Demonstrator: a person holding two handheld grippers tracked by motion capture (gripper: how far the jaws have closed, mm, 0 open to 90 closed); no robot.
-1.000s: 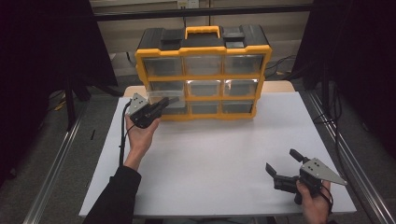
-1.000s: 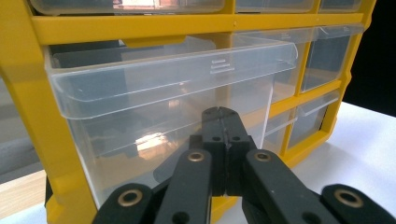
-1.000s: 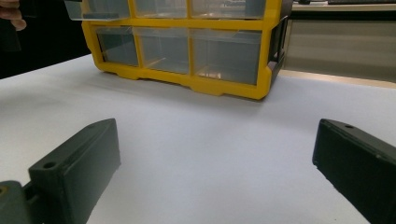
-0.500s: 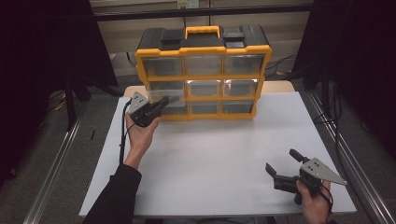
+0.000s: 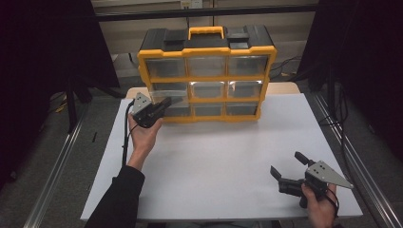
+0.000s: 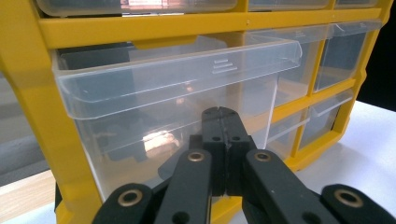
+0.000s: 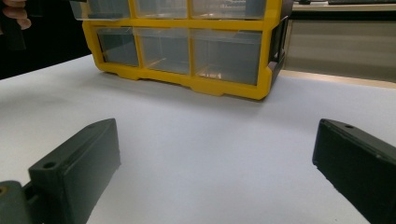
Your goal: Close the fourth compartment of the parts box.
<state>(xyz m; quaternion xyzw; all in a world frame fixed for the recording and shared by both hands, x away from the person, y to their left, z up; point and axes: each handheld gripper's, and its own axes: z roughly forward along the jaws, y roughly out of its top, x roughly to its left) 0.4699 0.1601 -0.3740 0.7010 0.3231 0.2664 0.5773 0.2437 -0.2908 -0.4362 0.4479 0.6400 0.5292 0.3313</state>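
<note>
Drawer (image 6: 177, 88): clear, slid partly out of the organiser's (image 5: 206, 76) middle row, left column; seen in the upper left of the left gripper view
Left gripper (image 5: 164, 103): jaws pressed together, tips held at the drawer front just under its lip; contact cannot be told
Right gripper (image 5: 287, 164): lower right of the high view, jaws spread wide with nothing between them, well apart from the organiser
Organiser: yellow and black, set at the far edge of the table (image 5: 228, 156), centre top of the high view
Count: nine drawers in three rows of three, one handle (image 5: 206, 32), two grippers
Writing: none legible
</note>
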